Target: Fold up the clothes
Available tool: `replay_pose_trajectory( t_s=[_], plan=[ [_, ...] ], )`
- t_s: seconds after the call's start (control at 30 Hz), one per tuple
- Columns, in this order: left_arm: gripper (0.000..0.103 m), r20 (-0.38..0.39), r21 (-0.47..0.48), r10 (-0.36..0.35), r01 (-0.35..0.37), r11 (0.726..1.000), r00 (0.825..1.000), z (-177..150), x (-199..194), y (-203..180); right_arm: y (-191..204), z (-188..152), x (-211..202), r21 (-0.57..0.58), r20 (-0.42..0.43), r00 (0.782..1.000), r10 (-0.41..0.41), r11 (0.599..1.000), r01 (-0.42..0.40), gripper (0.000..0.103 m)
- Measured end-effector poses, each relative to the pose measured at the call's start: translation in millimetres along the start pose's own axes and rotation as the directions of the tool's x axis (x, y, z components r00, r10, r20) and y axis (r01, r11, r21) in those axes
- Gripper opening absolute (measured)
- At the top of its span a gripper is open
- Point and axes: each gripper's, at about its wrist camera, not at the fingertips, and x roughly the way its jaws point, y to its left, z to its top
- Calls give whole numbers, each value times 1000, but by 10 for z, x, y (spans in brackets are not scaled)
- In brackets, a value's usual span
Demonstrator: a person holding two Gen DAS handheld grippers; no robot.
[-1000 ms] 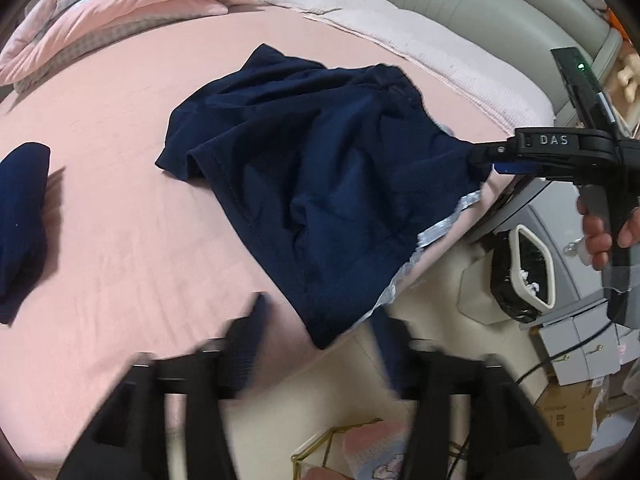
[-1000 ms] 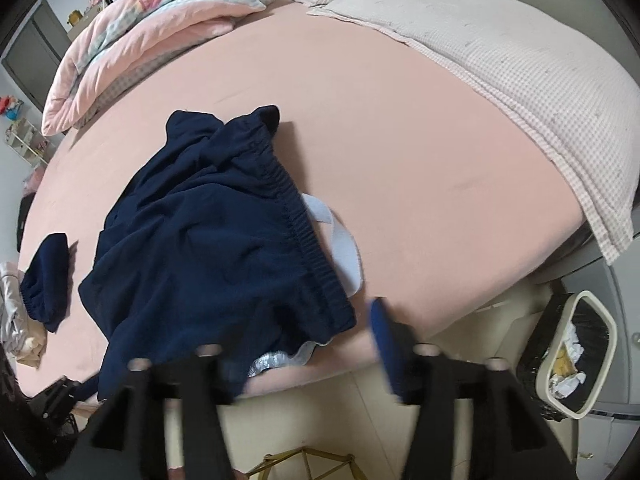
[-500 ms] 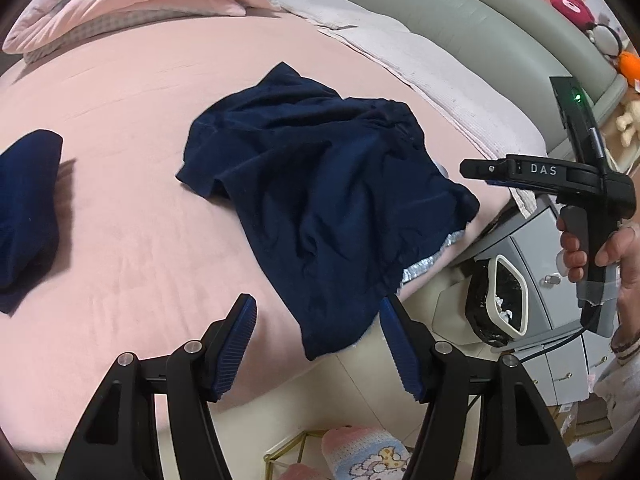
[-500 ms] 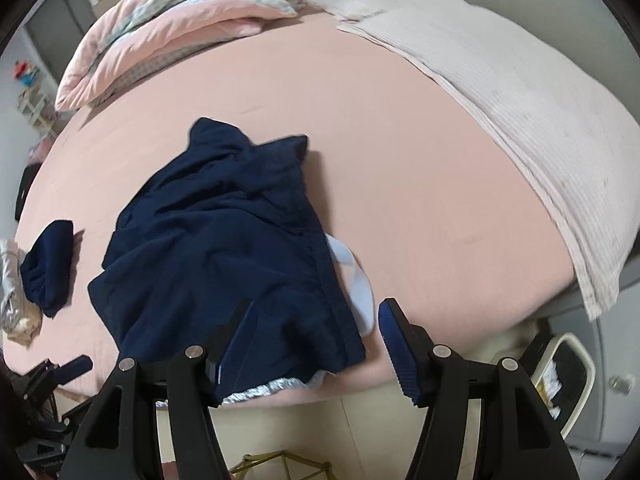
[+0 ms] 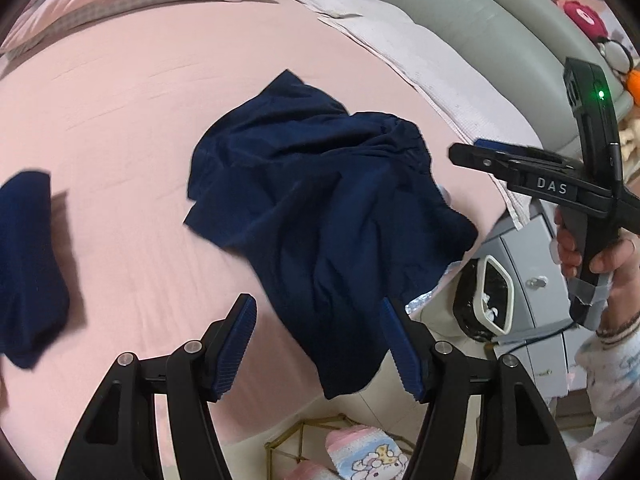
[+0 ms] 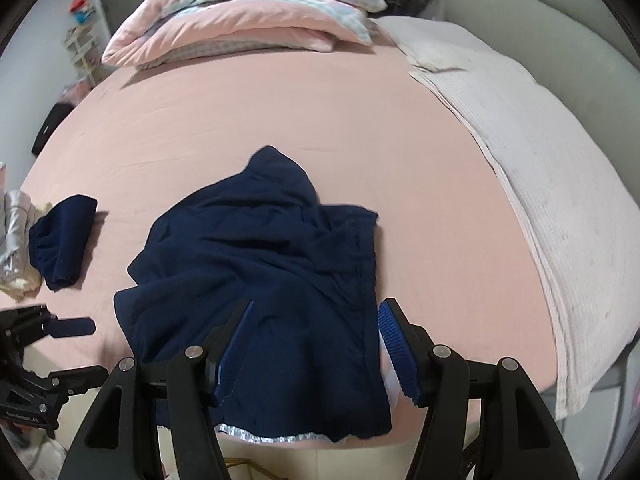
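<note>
Now both held above the near edge of the bed. Left gripper: jaws apart, nothing between the blue pads, only seen over the lower hem of the dark blue shorts, not touching it. Right gripper: jaws also apart and empty, hanging over the near part of the same shorts; seen from the left wrist view at the right side, carried by a hand in a light patterned sleeve. Shorts lying crumpled and spread on the pink sheet, near end hanging a little over the bed edge, with a silver-white strip at the hem. Further left, well apart from them, a small folded dark blue garment. Beyond, folded quilts at the far end, a pale blanket along the right side, a bin on the floor beside the bed.
</note>
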Motion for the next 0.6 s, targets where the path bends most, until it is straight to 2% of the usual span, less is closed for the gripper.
replay_pose_trajectory(
  t_s=[0.3, 0.47, 0.6],
  plan=[
    [62, -105, 32, -40, 43, 999, 994, 354, 29, -118, 141, 248, 0, -88, -19, 1000, 16, 996, -18, 63],
    [62, -151, 34, -20, 26, 999, 988, 543, 37, -138, 213, 336, 24, -158, -44, 999, -2, 987, -5, 63],
    [62, -210, 38, 16, -8, 999, 978, 721, 72, -85, 207, 433, 53, -182, -93, 996, 15, 983, -32, 63]
  ],
)
